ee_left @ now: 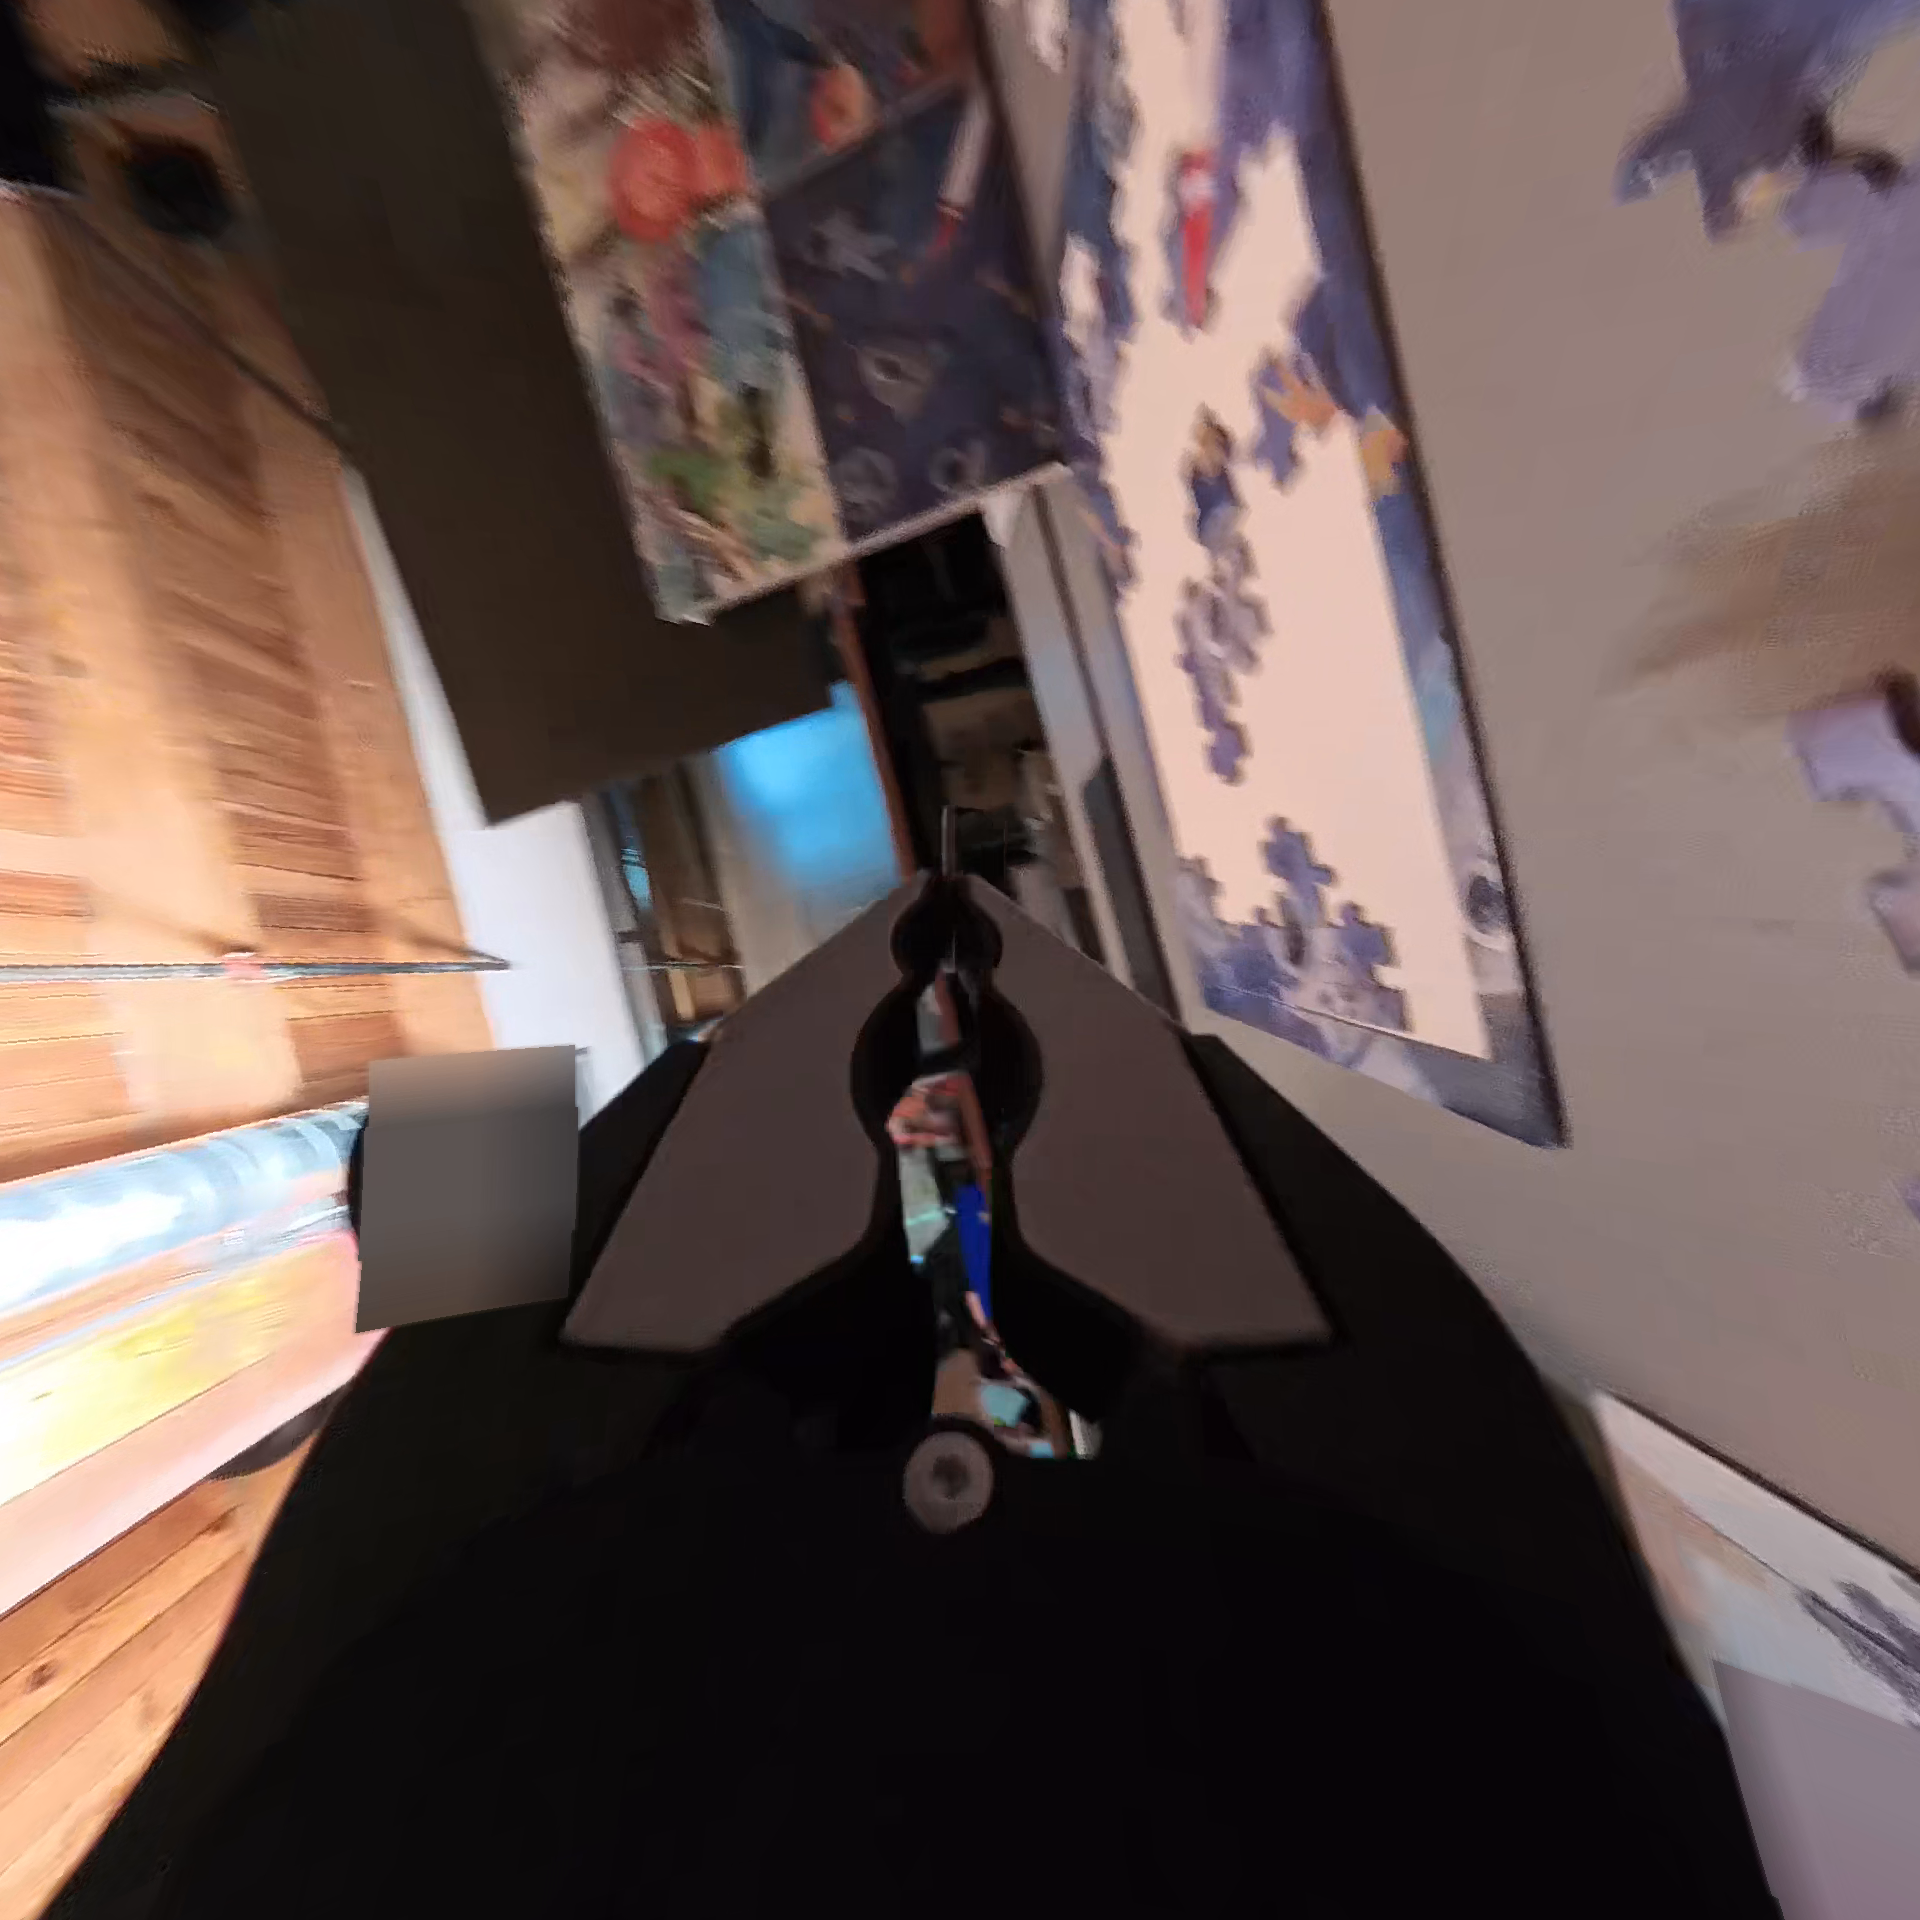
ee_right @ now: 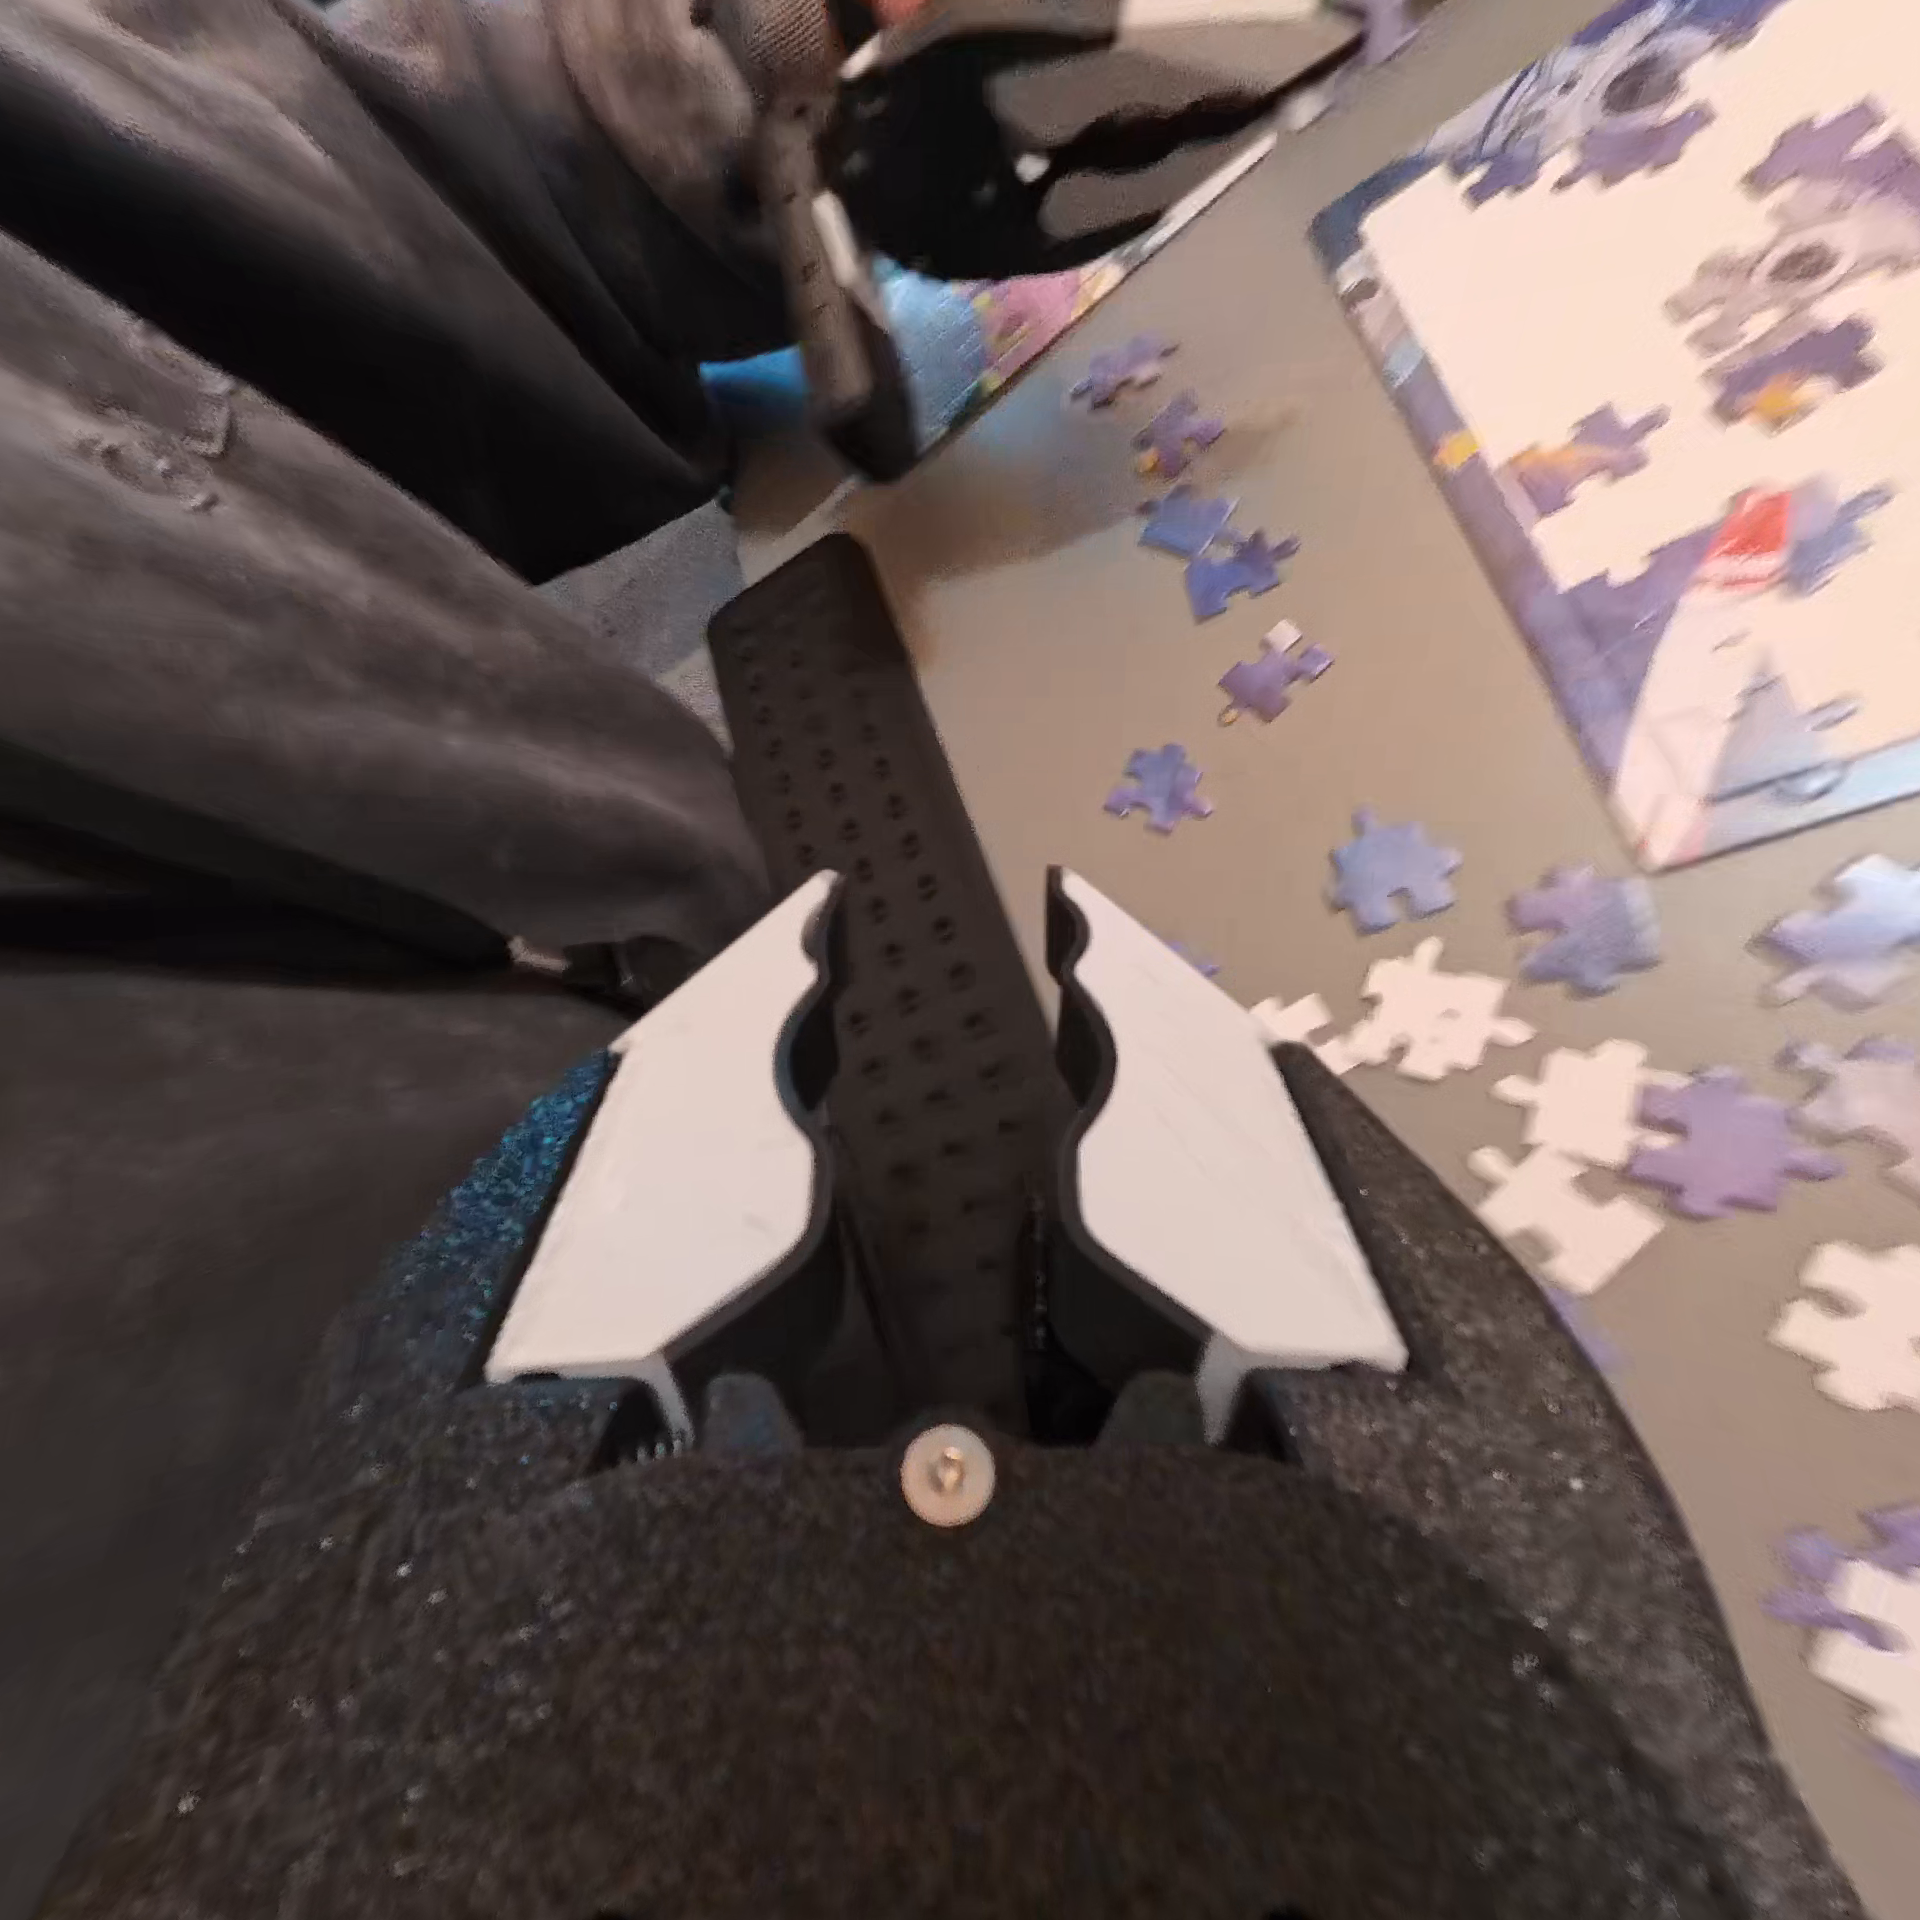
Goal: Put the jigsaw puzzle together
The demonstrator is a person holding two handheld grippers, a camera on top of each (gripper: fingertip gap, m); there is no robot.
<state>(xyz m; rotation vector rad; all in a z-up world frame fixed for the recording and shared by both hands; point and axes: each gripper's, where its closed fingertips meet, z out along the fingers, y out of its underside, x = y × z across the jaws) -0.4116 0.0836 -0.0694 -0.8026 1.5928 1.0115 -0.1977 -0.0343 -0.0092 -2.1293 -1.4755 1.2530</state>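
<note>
Item: left gripper [ee_left: 948, 894]. Jaws are brought together at the tips; a thin dark sliver is seen edge-on between them, and whether it is a puzzle piece cannot be told. The view is rolled and blurred by motion

Item: right gripper [ee_right: 940, 883]. Jaws are held apart, with nothing clamped. A black perforated strap [ee_right: 894, 935] is seen running forward through the gap; whether it is touched cannot be told

Item: jigsaw puzzle board [ee_right: 1455, 312], blue-bordered and pale inside. It is found ahead and to the right of the right jaws, and to the right of the left jaws in the left wrist view [ee_left: 1299, 623]. Its long axis is seen running away from the right jaws. Islands of blue pieces are already seated inside the frame; most of the field is left bare, so the task is judged far from done

Item: loose pieces [ee_right: 1392, 868], blue face-up and white face-down. They are scattered on the grey desk [ee_right: 1039, 675] to the right of the right jaws, between those jaws and the board. The right gripper is judged the nearer for a pick

Item: picture boxes [ee_left: 904, 343], seen ahead of the left jaws and above them in the frame; contents are not shown

Item: dark fabric [ee_right: 312, 623], left of the right jaws
</note>
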